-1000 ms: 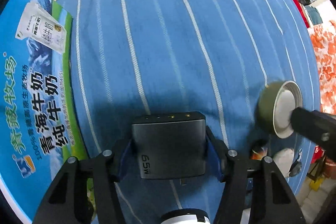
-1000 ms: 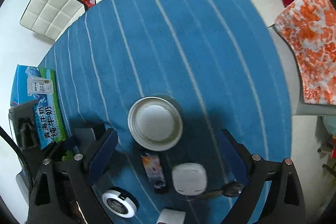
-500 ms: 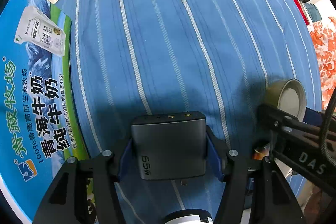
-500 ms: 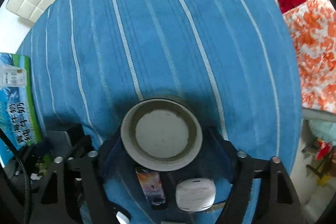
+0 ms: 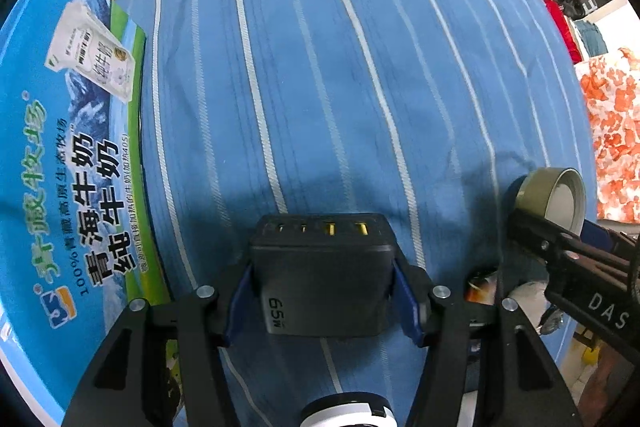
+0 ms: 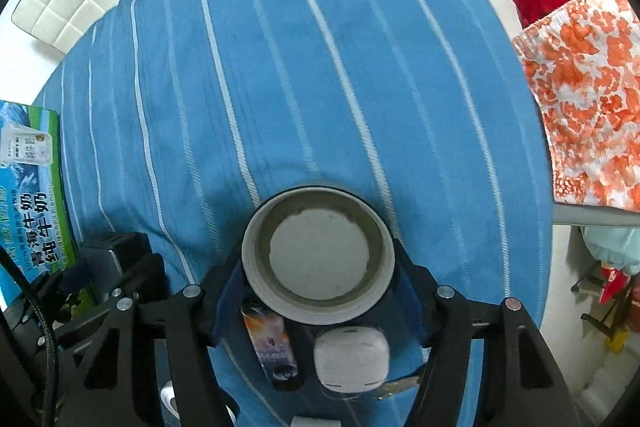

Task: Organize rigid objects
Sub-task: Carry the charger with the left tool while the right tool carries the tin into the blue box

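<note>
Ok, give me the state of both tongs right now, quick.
Left tongs: closed on the dark charger block, gripping its two sides.
Right tongs: just been closing around the round lid, pads at its rim; held, it seems.

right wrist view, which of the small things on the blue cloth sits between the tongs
The round olive lid with the white inside. It sits between the right tongs; the white case and the printed lighter lie loose on the cloth below it.
</note>
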{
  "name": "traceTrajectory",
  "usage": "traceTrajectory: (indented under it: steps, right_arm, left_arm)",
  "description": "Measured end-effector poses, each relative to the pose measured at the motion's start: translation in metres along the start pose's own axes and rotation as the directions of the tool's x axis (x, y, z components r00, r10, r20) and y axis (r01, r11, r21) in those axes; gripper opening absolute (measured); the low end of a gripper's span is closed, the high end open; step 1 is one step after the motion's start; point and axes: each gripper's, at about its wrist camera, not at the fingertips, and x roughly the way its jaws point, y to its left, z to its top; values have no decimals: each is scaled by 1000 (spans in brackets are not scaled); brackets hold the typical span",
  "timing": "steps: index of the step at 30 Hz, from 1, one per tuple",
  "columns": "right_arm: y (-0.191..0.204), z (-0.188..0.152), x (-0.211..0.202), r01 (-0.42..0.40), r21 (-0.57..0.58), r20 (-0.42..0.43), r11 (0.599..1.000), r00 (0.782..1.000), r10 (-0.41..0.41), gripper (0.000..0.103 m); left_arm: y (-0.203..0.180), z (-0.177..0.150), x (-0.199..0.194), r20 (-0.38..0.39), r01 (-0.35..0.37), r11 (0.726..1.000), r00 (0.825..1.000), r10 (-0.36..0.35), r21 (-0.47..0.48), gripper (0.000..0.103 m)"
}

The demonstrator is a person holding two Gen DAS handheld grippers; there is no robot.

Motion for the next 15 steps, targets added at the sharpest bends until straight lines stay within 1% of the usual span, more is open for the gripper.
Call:
traceTrajectory:
  steps: [9,13,15]
  right_arm:
    - [-22,-10,-35,-38,8,45,999,998,37,68]
    - [-22,-17,-59,-62,3,72,998,995,62,68]
    - [-18,-21,-73,-73,-3,92,997,993,73,68]
  left_arm:
    - [8,-2,-42,68,45,999,997,-46,14,56]
    - [15,-3,-73,121,77,997,989,-80,24,56]
    - [21,-8,-88,156,92,995,983,-95,25,56]
